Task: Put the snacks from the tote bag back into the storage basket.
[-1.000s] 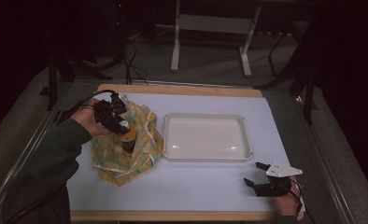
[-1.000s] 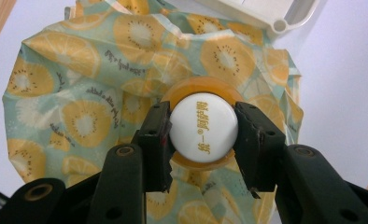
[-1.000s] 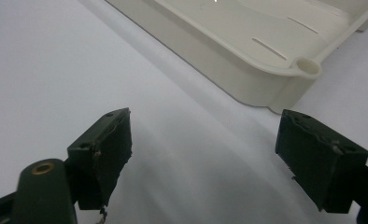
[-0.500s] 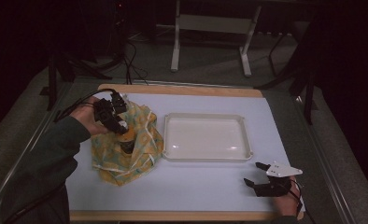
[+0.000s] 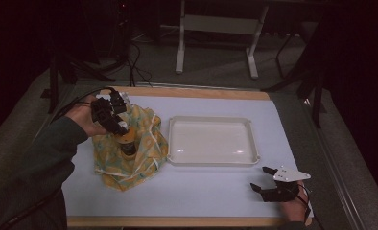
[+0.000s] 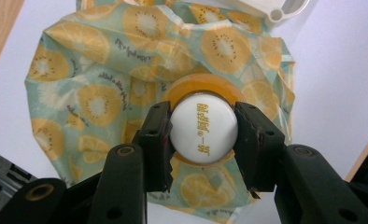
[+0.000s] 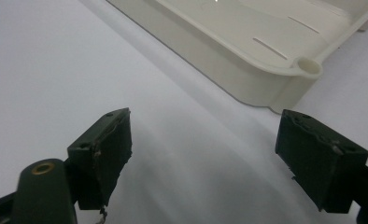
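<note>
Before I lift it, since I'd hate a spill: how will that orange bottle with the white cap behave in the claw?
The bottle looks rigid, so it should lift without flexing. The left claw grips only its round, smooth cap, so it might swivel or slip. It stands on the soft bag, so it could tip if released there.

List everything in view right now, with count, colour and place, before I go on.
bottle: one, orange with a white cap, upright over the bag, cap clamped between the left gripper's jaws
bag: one, pale green with yellow fruit print, crumpled left of the tray
tray: one, white, mid-table
table: one, white top, wooden edge
left gripper: one, black, over the bag
right gripper: one, black, jaws apart, at the table's near right corner
</note>
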Demonstrator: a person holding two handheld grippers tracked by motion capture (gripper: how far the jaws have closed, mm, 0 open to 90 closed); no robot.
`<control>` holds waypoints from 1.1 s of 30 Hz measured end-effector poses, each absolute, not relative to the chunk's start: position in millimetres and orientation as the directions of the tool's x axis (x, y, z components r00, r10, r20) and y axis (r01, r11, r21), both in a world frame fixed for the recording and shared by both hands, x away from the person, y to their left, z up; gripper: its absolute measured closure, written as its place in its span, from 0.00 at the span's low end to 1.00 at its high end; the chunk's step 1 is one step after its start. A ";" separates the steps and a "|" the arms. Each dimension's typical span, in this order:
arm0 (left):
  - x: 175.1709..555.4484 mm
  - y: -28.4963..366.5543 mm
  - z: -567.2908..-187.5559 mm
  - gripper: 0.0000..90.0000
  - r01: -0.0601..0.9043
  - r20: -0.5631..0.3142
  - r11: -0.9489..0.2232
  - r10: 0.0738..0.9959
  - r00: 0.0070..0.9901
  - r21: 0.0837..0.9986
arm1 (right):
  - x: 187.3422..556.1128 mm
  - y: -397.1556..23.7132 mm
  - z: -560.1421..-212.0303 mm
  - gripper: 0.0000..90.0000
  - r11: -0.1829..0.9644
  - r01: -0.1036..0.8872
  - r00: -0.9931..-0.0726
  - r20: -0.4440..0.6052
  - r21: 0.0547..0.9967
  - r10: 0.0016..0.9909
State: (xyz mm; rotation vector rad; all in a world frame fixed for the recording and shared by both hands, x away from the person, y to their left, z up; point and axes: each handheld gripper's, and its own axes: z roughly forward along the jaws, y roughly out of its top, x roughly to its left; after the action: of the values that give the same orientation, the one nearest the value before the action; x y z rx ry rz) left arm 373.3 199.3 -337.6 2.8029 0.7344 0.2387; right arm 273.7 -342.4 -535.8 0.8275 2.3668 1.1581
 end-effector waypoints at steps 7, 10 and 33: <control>369.5 200.1 -324.4 0.66 0.454 0.094 -0.850 0.492 0.866 0.267 | 273.9 -342.4 -535.9 0.20 0.486 0.339 -0.756 -0.074 0.805 0.650; 368.9 200.4 -322.0 0.66 0.450 0.089 -0.852 0.486 0.869 0.267 | 274.0 -342.3 -535.8 0.20 0.489 0.340 -0.757 -0.075 0.803 0.649; 355.0 197.8 -297.4 0.65 0.408 0.118 -0.868 0.454 0.883 0.285 | 274.1 -342.6 -535.8 0.20 0.484 0.342 -0.756 -0.071 0.805 0.651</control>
State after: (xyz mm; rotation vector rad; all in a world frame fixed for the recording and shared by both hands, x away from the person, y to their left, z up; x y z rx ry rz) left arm 355.0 197.8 -297.4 2.7999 0.6515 0.2652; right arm 274.1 -342.6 -535.8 0.8310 2.3671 1.1631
